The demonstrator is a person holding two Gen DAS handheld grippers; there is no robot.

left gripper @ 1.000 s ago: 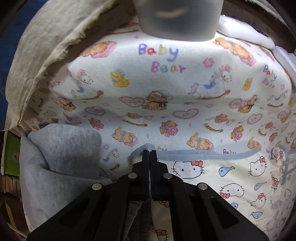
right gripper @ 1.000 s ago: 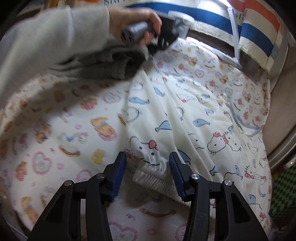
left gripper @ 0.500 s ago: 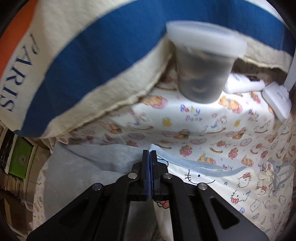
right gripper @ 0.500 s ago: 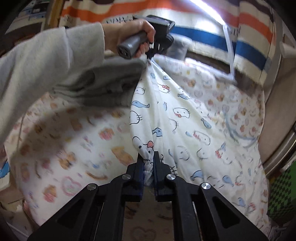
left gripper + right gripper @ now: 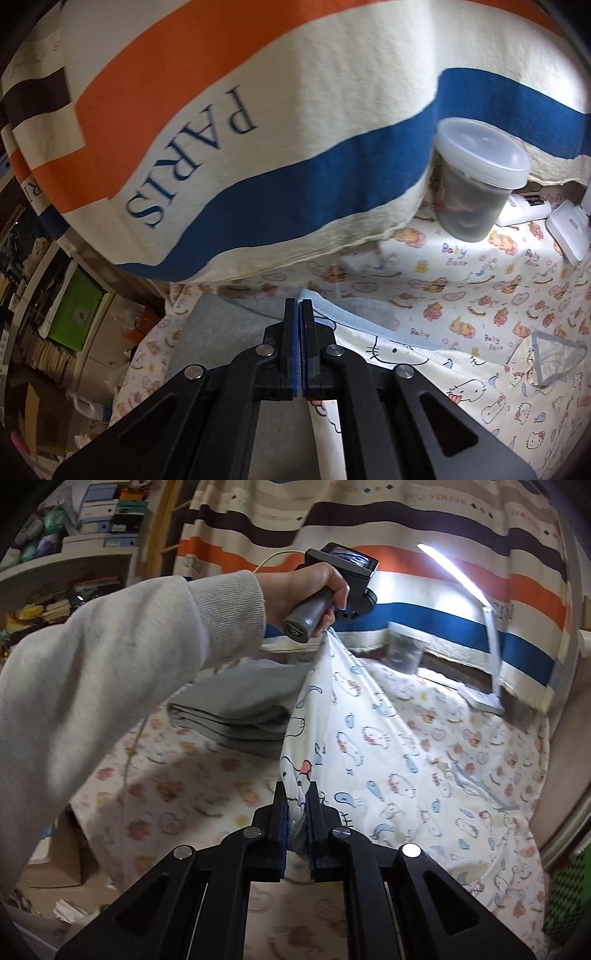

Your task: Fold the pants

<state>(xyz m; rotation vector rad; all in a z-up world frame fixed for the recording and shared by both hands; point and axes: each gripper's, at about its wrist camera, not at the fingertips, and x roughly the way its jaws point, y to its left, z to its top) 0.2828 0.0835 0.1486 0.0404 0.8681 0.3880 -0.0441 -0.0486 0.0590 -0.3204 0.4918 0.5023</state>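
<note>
Striped cloth [image 5: 258,110] hangs behind the bench, orange and blue bands, "PARIS" printed sideways on it. Left wrist view: bench covered by a teddy-print sheet [image 5: 480,295] reading "Baby Bear" over and over. Left hand-held gripper [image 5: 298,314] has its jaws pressed together on the pale blue waistband edge of the pants [image 5: 424,369], cream fabric with a cat-face and fish print; the pinch looks meant to lift that corner clear of the sheet. Grey folded garment [image 5: 229,325] lies just beside and under the gripper. Lidded clear plastic tub [image 5: 476,181] stands at the back against the cloth, white boxes [image 5: 569,229] near it, labels too small to read.

Right wrist view: same sheet [image 5: 184,775], same cloth [image 5: 424,528] with darker stripes higher up, small lettering that may say "HERMES", blurred. Lit desk lamp [image 5: 461,576] at the back right, shelves with boxes at top left. Right hand-held gripper [image 5: 296,805] has just closed and now pinches a bunched fold of the pants [image 5: 369,738]. A person's hand [image 5: 310,587] in a light grey sleeve [image 5: 129,664] holds the left hand-held gripper [image 5: 328,629] up high, so the fabric stretches taut between the two grips, probably to straighten it for a fold. Rest of the pants drapes onto the sheet to the right. Grey garment [image 5: 240,709] sits on the bench under the raised arm.
</note>
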